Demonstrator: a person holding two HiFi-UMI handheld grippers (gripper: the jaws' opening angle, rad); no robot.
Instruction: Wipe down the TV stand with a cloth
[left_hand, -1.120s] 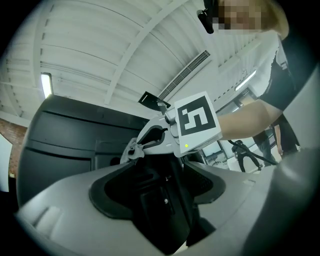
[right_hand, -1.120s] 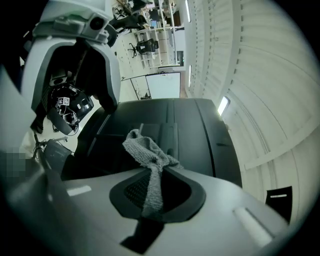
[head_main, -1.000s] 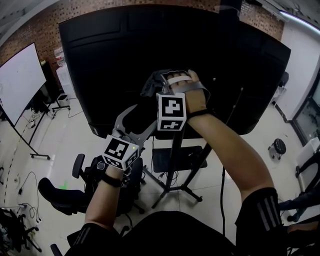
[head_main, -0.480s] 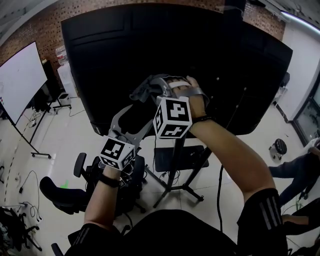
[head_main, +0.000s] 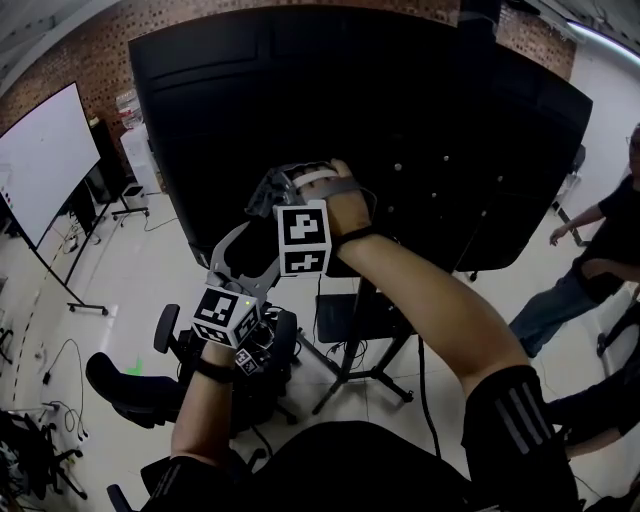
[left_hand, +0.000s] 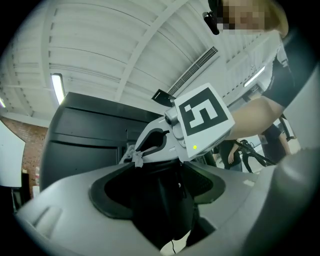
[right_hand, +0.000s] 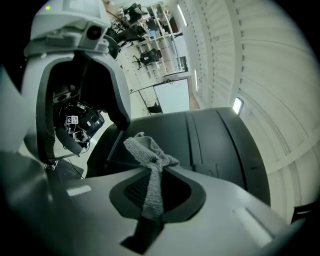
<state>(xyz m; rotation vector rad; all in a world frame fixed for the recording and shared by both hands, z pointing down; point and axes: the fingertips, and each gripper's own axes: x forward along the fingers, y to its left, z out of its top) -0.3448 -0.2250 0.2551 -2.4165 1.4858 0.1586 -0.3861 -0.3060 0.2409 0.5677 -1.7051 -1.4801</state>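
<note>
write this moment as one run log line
right gripper: shut on grey cloth | cloth: held up at black tv back, contact unclear | left gripper: open, empty, lower

no legible text, labels or numbers

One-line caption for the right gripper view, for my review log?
Right gripper pinches a grey cloth in front of the large black panel.
</note>
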